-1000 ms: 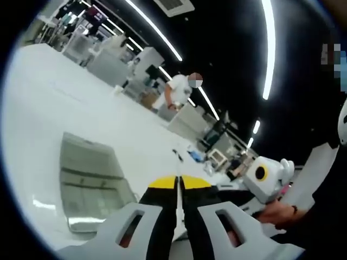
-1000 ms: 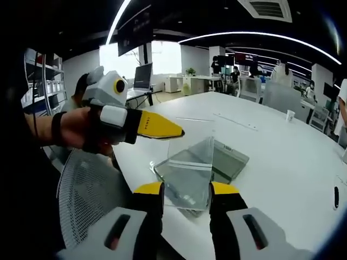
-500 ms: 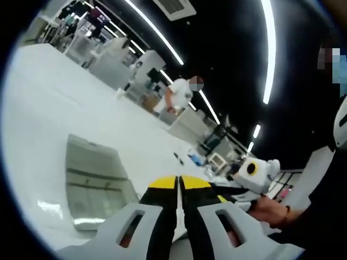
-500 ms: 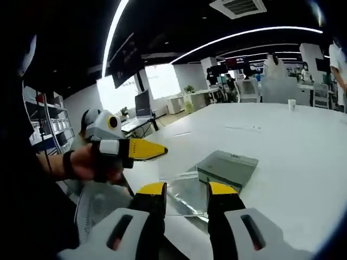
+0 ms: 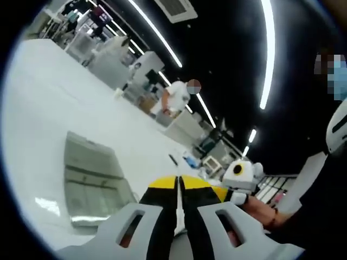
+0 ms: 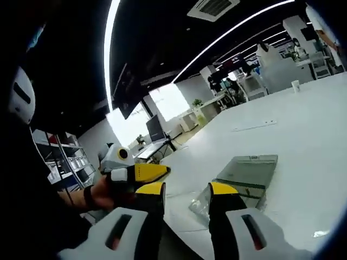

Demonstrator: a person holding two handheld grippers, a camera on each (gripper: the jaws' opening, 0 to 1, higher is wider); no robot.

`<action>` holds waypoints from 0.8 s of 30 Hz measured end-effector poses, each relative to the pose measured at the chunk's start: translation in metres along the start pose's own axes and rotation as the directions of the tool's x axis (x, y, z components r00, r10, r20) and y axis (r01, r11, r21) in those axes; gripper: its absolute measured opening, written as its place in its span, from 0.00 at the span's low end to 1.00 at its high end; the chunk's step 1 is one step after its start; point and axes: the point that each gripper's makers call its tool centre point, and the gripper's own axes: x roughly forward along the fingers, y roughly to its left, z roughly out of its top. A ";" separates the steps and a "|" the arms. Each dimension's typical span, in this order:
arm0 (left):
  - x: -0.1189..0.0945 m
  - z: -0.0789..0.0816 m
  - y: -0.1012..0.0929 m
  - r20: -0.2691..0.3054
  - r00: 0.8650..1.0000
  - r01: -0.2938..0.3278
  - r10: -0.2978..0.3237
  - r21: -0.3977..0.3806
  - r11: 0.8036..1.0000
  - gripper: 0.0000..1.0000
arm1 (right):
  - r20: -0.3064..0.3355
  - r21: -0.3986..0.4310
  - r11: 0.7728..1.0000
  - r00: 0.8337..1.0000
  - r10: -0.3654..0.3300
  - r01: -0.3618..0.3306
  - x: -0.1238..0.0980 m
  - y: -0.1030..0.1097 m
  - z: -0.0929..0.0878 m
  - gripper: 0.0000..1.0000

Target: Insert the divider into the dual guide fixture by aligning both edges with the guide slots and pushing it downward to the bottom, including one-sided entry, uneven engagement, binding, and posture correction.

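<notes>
Two grippers, left gripper [image 5: 178, 187] and right gripper [image 6: 186, 190], one clear fixture [image 5: 92, 184] (on one white table [image 5: 43, 108]).

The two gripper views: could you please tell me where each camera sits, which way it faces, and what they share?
Left gripper view: rides the left gripper, looking over the white table at the clear fixture; the right gripper and its hand enter from the right.
Right gripper view: rides the right gripper, facing the fixture; the left gripper and its hand enter from the left.
Shared: table, fixture, each other's gripper.
</notes>
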 end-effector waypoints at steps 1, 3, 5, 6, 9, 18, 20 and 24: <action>0.000 0.000 0.000 -0.001 1.000 0.002 -0.002 -0.003 1.000 0.00 | -0.001 0.003 1.000 1.000 0.001 -0.001 0.000 0.001 -0.001 0.26; 0.000 -0.001 -0.003 -0.002 1.000 0.012 -0.012 -0.006 1.000 0.00 | -0.010 0.011 1.000 1.000 0.004 -0.004 0.001 0.001 -0.003 0.25; 0.000 -0.001 -0.006 -0.003 1.000 0.025 -0.025 -0.009 1.000 0.00 | -0.015 0.023 1.000 1.000 0.012 -0.011 0.001 0.002 -0.004 0.24; 0.000 -0.001 -0.007 -0.004 1.000 0.030 -0.030 -0.009 1.000 0.00 | -0.018 0.033 0.999 1.000 0.023 -0.023 0.000 0.004 -0.005 0.23; 0.000 -0.002 -0.010 -0.010 0.999 0.044 -0.044 -0.009 0.999 0.00 | 0.004 0.070 0.997 0.999 0.041 -0.041 0.000 0.007 -0.003 0.22; 0.000 0.003 -0.018 0.013 0.996 0.093 -0.093 -0.041 0.995 0.00 | 0.026 0.164 0.981 0.995 0.096 -0.099 -0.002 0.013 0.000 0.11; 0.000 0.004 -0.019 0.017 0.995 0.099 -0.099 -0.046 0.994 0.00 | 0.035 0.177 0.979 0.994 0.100 -0.105 -0.002 0.014 0.001 0.10; -0.001 0.007 -0.023 0.034 0.993 0.116 -0.115 -0.043 0.992 0.00 | 0.049 0.202 0.972 0.993 0.111 -0.119 -0.002 0.015 0.003 0.11</action>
